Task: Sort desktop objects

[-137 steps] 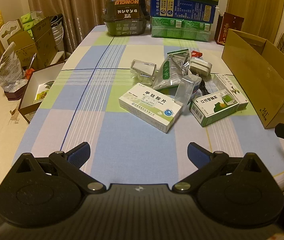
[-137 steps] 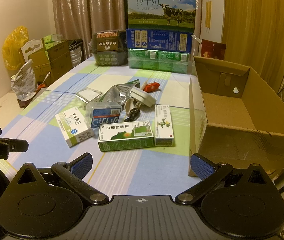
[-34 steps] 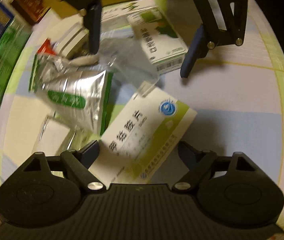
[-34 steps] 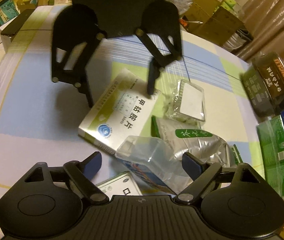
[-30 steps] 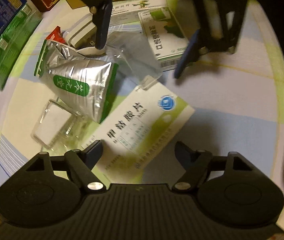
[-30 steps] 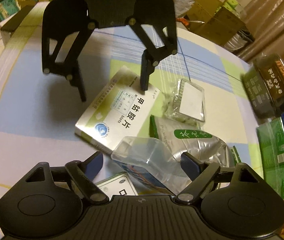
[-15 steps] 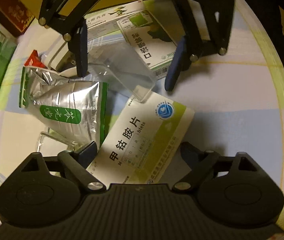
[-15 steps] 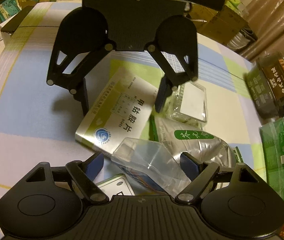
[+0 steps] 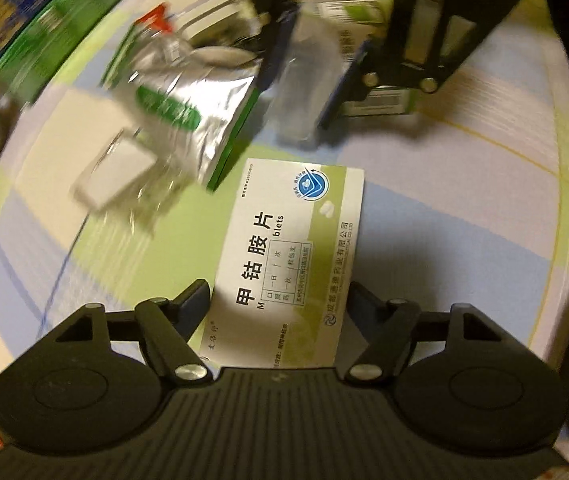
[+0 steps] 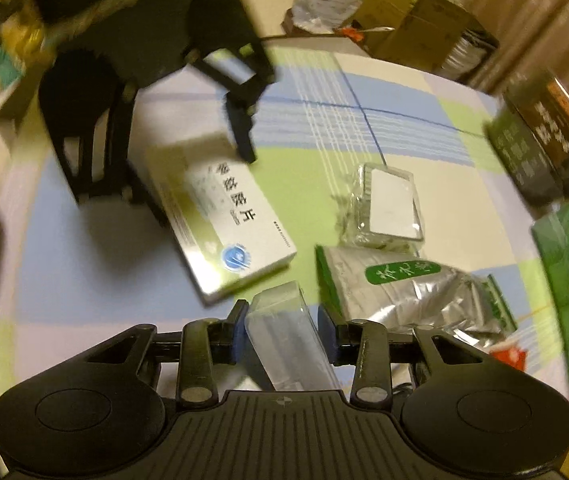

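Left gripper (image 9: 278, 304) pinches the pill box (image 9: 288, 256) flat on the table; right gripper (image 10: 282, 330) clamps the clear case (image 10: 288, 344) — lift both straight up, avoiding the foil bag (image 10: 412, 288).

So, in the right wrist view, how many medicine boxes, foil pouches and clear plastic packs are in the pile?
Medicine box: 1
Foil pouch: 1
Clear plastic packs: 2, the case in the right gripper and the wrapped white packet
Total: 4

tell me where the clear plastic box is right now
The clear plastic box sits clamped in the right gripper, just in front of the white-green medicine box and beside the silver foil pouch.
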Tool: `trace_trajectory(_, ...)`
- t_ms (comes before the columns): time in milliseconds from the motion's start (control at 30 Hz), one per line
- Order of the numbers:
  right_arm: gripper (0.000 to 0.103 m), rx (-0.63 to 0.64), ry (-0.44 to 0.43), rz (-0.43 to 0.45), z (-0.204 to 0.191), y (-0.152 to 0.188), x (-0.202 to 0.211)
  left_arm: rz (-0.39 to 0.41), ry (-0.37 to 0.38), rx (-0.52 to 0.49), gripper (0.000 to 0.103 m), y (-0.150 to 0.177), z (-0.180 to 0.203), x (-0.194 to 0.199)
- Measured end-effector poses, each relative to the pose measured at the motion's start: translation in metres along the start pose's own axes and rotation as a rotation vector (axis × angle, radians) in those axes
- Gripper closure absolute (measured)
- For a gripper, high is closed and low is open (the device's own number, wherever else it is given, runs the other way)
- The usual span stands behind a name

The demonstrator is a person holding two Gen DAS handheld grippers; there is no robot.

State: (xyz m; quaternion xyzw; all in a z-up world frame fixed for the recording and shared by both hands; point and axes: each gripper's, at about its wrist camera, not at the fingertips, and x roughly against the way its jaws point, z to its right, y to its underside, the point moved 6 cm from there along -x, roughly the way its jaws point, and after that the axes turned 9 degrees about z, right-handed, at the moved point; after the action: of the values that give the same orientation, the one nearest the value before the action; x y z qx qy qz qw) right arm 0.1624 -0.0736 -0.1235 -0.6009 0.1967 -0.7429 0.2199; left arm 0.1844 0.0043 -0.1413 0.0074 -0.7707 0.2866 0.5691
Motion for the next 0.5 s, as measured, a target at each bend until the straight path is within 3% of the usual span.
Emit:
trace_trajectory(167, 0.073, -0.357, -0.099, 0.037, 0.003, -0.019, 0.019, 0.004, -0.080, 0.157, 0.033, 0.013, 0.006, 0.013)
trace_trajectory(267, 0.075, -0.532, -0.089, 0.001, 0.011, -0.013, 0.015, 0.007, -0.119, 0.237, 0.033, 0.020, 0.010, 0.021)
trace_trajectory(400, 0.074, -0.548, -0.029, -0.011, 0.010, -0.003, 0.007, 0.017, -0.165, 0.296, 0.032, 0.027, 0.016, 0.029)
trace_trajectory(467, 0.066, -0.550, -0.038, -0.007, 0.008, 0.003, 0.005, 0.029, -0.188, 0.304, 0.032, 0.027, 0.019, 0.031)
trace_trajectory(500, 0.057, -0.551, -0.031, -0.004, 0.006, 0.006, 0.006, 0.035, -0.200, 0.307, 0.032, 0.027, 0.020, 0.031)
